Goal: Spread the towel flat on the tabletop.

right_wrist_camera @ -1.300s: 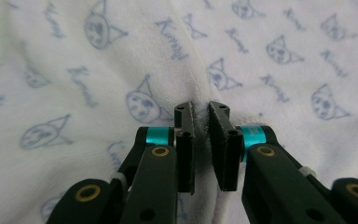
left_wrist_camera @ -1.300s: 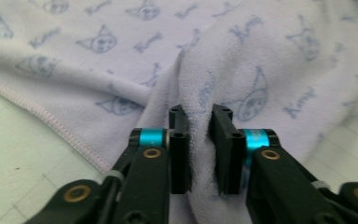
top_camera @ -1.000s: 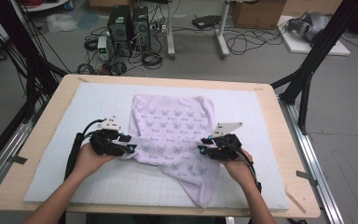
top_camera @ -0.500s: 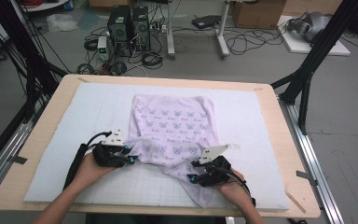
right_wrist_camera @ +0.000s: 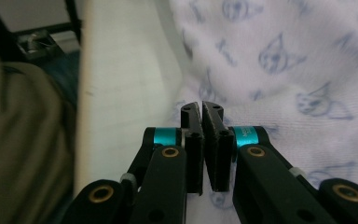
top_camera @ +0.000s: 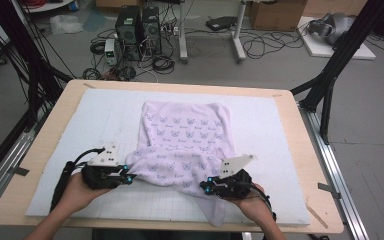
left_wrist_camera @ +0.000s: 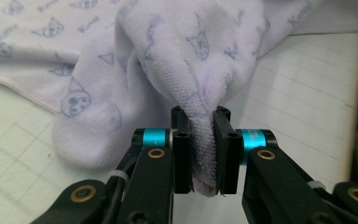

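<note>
A pale lilac towel with small blue printed figures lies on the white gridded mat that covers the wooden worktop. Its far part lies flat, and its near part is pulled into loose folds between the two hands. One corner hangs toward the near edge of the mat.

The left tool is at the left end of the folded near edge. Its jaws have just been closing, and in the left gripper view they now pinch a thick bunch of the towel between the pads. The cloth rises from the jaws in a soft hump.

The right tool is at the right side of the near folds, just beside the hanging corner. Its jaws have also just been closing. In the right gripper view they stand almost together with only a thin gap, over the towel; I cannot tell if a thin layer of cloth is caught between them.
</note>
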Motion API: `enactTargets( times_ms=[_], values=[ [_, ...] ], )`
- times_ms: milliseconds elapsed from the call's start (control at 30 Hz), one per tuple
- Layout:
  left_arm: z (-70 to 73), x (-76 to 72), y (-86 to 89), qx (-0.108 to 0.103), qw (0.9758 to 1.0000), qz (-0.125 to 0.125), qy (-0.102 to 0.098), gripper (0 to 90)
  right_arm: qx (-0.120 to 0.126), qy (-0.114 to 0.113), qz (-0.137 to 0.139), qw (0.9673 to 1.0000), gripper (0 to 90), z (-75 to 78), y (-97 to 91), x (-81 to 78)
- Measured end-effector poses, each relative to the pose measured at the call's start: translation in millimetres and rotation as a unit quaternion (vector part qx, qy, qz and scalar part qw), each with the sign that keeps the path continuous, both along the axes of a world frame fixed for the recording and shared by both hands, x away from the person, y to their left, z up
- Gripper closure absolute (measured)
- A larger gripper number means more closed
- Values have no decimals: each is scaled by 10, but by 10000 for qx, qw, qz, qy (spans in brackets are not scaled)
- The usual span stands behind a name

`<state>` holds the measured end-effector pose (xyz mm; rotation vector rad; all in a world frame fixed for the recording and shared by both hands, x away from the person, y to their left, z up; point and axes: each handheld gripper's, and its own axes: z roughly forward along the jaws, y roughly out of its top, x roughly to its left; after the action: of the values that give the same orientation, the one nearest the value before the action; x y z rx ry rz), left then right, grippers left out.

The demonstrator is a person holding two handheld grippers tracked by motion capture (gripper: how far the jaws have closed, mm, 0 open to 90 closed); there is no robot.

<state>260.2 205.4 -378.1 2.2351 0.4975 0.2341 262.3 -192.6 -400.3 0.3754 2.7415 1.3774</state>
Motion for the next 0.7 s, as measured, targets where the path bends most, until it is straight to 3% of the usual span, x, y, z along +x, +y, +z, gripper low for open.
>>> enactTargets(
  times_ms=[67, 167, 233, 267, 367, 533, 633, 700],
  values=[
    [174, -182, 70, 59, 9997, -169, -136, 801, 55, -163, 167, 9997, 875, 173, 0, -160],
    [402, -510, 146, -79, 9981, -531, -309, 796, 293, -348, 590, 9972, 872, 477, -6, -479],
    [465, -655, 168, -194, 9961, -764, -389, 712, 690, -313, 858, 9934, 814, 622, -32, -624],
    [464, -677, 163, -187, 9955, -832, -406, 613, 710, -336, 856, 9932, 773, 654, -32, -640],
    [342, -584, 127, -113, 9962, -796, -333, 478, 362, -446, 538, 9969, 695, 580, -14, -504],
    [-94, -146, 46, -31, 9989, -458, -53, 480, -45, -300, -87, 9995, 619, 182, -25, -92],
    [-342, 59, -47, -71, 9994, -286, 189, 515, -201, -125, -232, 9995, 579, -43, 0, 63],
    [-460, 164, -111, 56, 9991, -295, 284, 530, -572, -86, -291, 9979, 544, -184, 50, 143]
  ],
)
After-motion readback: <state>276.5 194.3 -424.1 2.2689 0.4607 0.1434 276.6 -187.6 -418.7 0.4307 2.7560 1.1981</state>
